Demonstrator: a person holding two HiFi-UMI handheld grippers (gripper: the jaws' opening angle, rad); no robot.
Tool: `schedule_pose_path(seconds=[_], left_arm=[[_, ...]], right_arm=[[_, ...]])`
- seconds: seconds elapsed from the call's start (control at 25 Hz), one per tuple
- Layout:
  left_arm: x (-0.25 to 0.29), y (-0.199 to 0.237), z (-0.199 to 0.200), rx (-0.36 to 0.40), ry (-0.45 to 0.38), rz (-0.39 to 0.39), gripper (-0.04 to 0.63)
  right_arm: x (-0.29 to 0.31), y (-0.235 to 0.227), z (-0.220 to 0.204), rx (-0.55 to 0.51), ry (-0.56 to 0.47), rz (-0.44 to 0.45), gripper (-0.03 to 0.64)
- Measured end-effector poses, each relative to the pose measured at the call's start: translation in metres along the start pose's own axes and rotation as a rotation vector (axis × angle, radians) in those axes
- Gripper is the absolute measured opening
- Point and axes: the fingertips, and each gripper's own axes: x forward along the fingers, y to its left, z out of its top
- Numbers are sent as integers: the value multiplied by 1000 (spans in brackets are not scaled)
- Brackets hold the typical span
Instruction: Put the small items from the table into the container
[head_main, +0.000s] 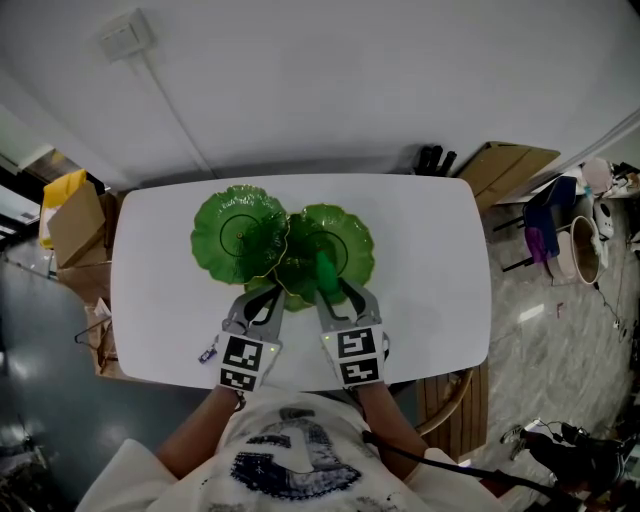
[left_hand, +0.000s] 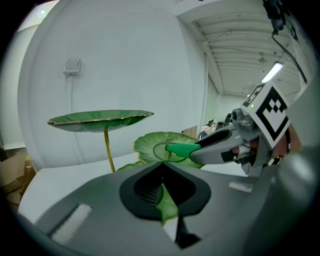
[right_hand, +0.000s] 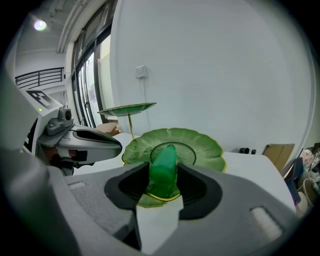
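Observation:
A green three-tier leaf dish stands mid-table: a tall plate (head_main: 238, 232) (left_hand: 100, 120) (right_hand: 127, 109), a middle plate (head_main: 345, 240) (left_hand: 150, 144) (right_hand: 200, 147) and a low small plate (head_main: 292, 298) (right_hand: 152, 201). My right gripper (head_main: 330, 285) (right_hand: 162, 182) is shut on a green rounded stick (head_main: 326, 270) (right_hand: 164, 167) (left_hand: 181, 148), which points over the middle plate. Just left of it, my left gripper (head_main: 266, 298) (left_hand: 162, 192) is shut on the thin rim of the low plate (left_hand: 167, 205). A small bluish item (head_main: 207, 353) lies on the white table (head_main: 430, 280) beside the left marker cube.
Cardboard boxes (head_main: 72, 225) stand off the table's left end. A chair and a bucket (head_main: 565, 240) are at the right, a wooden stool (head_main: 455, 405) near the front right corner. A cable runs down the wall from a socket (head_main: 125, 35).

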Motion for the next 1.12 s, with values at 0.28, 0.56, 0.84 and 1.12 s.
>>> schedule_pose_path(seconds=[0.28, 0.56, 0.84, 1.12], left_arm=[[-1, -5, 1, 3, -6, 3, -11], [-9, -6, 8, 19, -20, 20, -11], [-30, -9, 14, 31, -46, 41, -11], [-59, -7, 11, 26, -67, 73, -11]], right_arm=[[-6, -3, 0, 7, -20, -1, 172], [-17, -1, 7, 17, -58, 4, 172], [-36, 6, 6, 59, -106, 17, 171], [-58, 25, 2, 92, -147, 35, 169]])
